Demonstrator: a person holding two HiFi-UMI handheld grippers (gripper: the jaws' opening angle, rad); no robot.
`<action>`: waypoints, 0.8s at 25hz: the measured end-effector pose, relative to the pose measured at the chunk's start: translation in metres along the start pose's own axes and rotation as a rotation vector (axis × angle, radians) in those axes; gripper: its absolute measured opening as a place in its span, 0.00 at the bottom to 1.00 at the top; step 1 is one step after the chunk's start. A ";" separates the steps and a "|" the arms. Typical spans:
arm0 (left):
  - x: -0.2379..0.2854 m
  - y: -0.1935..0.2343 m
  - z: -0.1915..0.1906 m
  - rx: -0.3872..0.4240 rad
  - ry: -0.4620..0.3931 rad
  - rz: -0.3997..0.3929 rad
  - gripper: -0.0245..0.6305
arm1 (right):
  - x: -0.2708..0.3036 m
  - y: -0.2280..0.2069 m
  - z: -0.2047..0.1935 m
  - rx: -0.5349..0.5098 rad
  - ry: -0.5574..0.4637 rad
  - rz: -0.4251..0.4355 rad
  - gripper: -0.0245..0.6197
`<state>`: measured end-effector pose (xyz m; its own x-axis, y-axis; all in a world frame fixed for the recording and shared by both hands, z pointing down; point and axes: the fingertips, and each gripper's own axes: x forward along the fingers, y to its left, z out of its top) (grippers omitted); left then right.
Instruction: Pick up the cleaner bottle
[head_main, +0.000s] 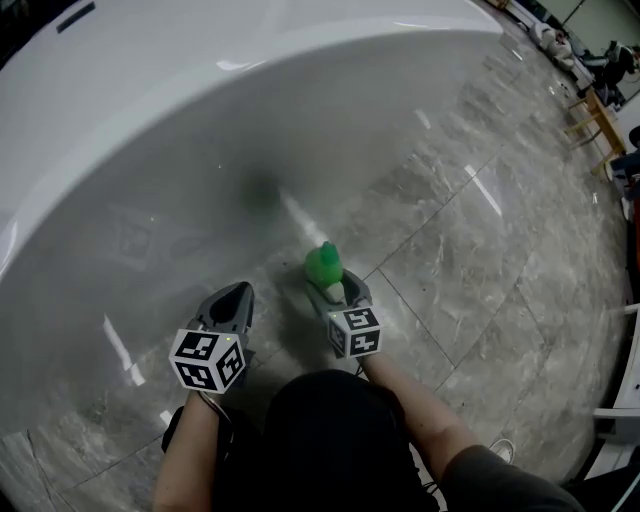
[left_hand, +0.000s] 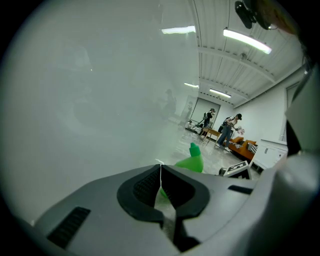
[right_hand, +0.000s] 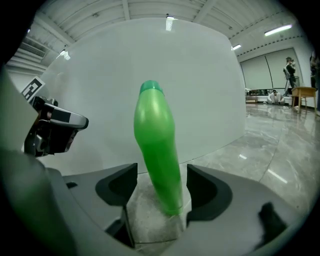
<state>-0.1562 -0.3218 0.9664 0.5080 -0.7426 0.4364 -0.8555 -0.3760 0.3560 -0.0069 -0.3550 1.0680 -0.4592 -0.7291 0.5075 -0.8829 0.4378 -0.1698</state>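
Note:
The green cleaner bottle (head_main: 323, 266) stands upright on the grey marble floor (head_main: 480, 260), close to the curved white wall of a bathtub (head_main: 200, 120). My right gripper (head_main: 335, 288) reaches low around it. In the right gripper view the bottle (right_hand: 157, 150) stands between the wide-open jaws of the right gripper (right_hand: 161, 185), nearer the right pad, with a gap at the left pad. My left gripper (head_main: 237, 290) hangs to the left of the bottle, a short way off. Its jaws (left_hand: 161, 172) meet with nothing between them, and the bottle (left_hand: 192, 161) shows beyond them.
The bathtub wall (right_hand: 200, 90) rises right behind the bottle and fills the left and far side. Marble floor stretches away to the right. A wooden table (head_main: 590, 115) and people (left_hand: 227, 130) are far off at the room's end.

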 end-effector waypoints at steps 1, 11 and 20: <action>0.001 0.001 0.000 0.005 0.000 -0.001 0.06 | 0.005 0.001 -0.001 -0.002 0.001 0.002 0.51; 0.007 0.010 0.003 0.028 0.016 0.004 0.06 | 0.041 -0.003 -0.002 -0.003 -0.007 -0.012 0.51; 0.008 0.014 -0.007 0.043 0.044 0.012 0.06 | 0.053 -0.010 -0.005 -0.037 0.015 -0.038 0.39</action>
<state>-0.1636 -0.3291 0.9802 0.5011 -0.7224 0.4764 -0.8644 -0.3916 0.3155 -0.0220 -0.3955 1.1007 -0.4236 -0.7379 0.5254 -0.8953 0.4293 -0.1188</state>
